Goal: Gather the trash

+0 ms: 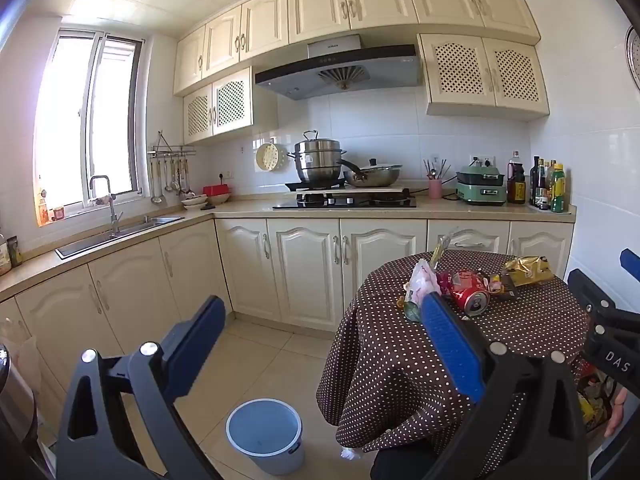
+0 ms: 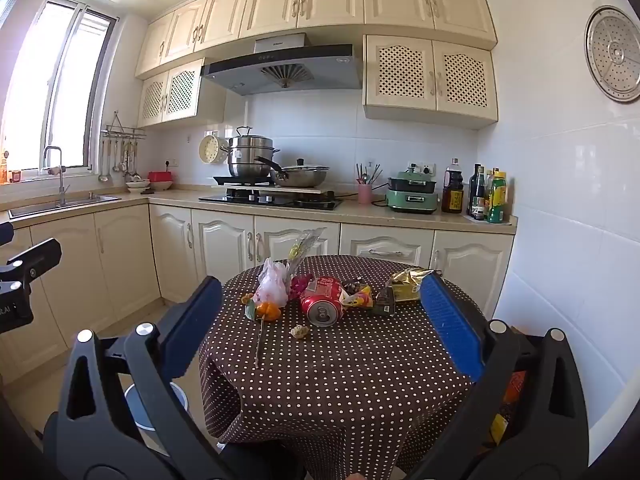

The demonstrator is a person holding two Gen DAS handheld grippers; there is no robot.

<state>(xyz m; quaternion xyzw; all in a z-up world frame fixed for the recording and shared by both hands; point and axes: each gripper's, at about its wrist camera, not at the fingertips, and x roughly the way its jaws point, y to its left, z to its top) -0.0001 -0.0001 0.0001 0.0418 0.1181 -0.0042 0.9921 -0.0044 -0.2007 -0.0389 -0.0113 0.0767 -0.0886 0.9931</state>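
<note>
Nearest the cameras, the left gripper [image 1: 320, 344] and right gripper [image 2: 320, 320] gape fully open, holding nothing. Beyond, a crushed red drink can [image 2: 322, 299] lies among wrappers on the brown polka-dot tablecloth [image 2: 340, 368]. Collection seems unstarted; next, reach forward and close on one piece, then carry it to the pale blue plastic bin [image 1: 264, 436].

The left tool [image 1: 324, 344] and the right tool [image 2: 326, 320] are each held nearly level, tipped slightly downward, with their 2 blue-padded jaws spread wide and empty (each tool's black frame shows at the edge of the other's view).
</note>
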